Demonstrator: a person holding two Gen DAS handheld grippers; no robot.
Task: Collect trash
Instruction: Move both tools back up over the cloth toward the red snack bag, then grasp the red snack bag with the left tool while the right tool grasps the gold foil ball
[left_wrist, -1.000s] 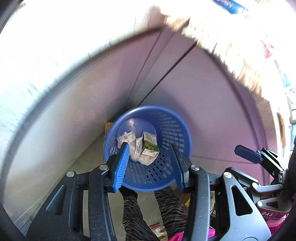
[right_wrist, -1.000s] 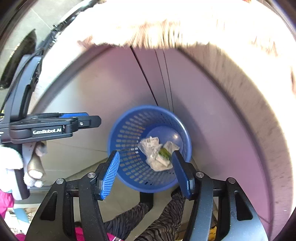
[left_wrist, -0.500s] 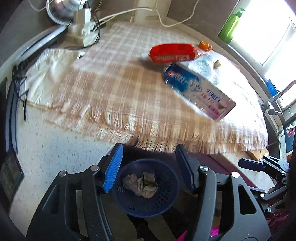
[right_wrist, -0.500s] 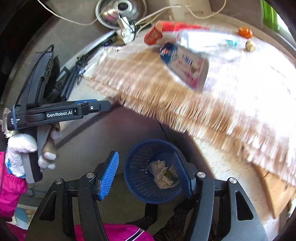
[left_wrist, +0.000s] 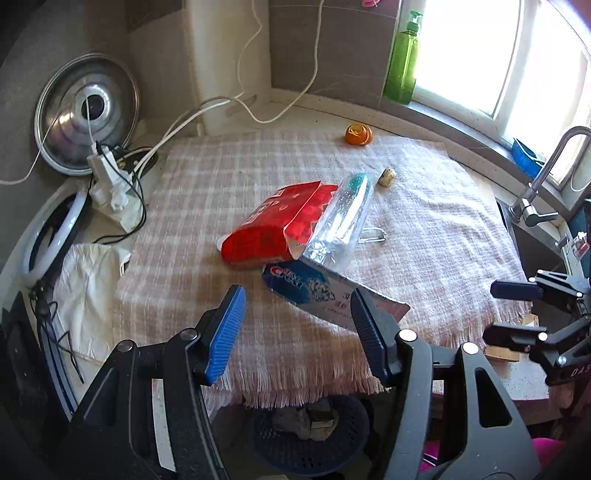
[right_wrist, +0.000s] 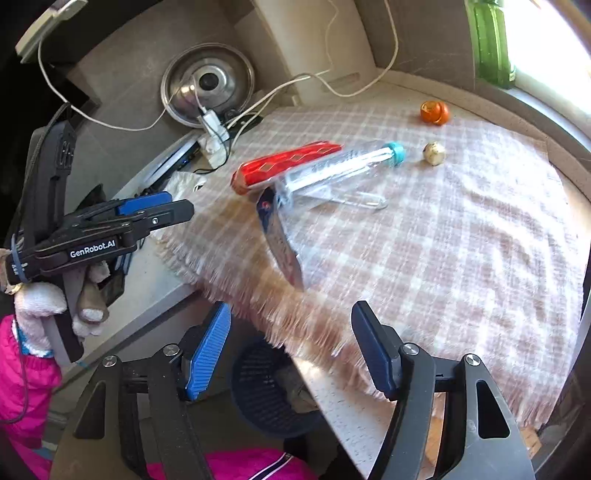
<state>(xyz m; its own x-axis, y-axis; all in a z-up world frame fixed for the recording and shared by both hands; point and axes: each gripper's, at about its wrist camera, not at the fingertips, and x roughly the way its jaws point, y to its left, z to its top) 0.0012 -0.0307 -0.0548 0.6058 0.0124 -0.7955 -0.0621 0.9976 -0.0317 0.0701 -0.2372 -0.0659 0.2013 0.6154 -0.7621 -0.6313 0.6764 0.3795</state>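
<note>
Two hand-held grippers hover over the near edge of a worktop (left_wrist: 325, 110) covered by one beige checked cloth (left_wrist: 424, 236) with a fringed hem. The left gripper (left_wrist: 297, 334) has its jaws parted about halfway with nothing between them. The right gripper (right_wrist: 291, 350) has its jaws opening, also with nothing between them. In the right wrist view, a hand in a white glove (right_wrist: 40, 310) and pink sleeve holds the left gripper at the left of the scene. Five pieces of trash lie on the cloth. Three form a touching cluster near the middle: one red packet (left_wrist: 273, 225), one clear plastic bottle (left_wrist: 340, 221) with a teal cap lying on its side against the packet, and one blue and white toothpaste box (left_wrist: 314, 288) nearest the grippers. Farther off, and apart from the cluster, sit one piece of orange peel (left_wrist: 357, 134) and one small crumpled beige scrap (left_wrist: 386, 177). One blue mesh basket (left_wrist: 314, 439) stands below the worktop's near edge, partly hidden by the fringe, with pale scraps inside; how many cannot be told. At the far left lean one steel pot lid (left_wrist: 86, 110) and one white power plug (left_wrist: 107, 177) with cords. One green bottle (left_wrist: 402, 59) stands on the sill at the far right, and one tap (left_wrist: 546, 173) is at the right edge.
</note>
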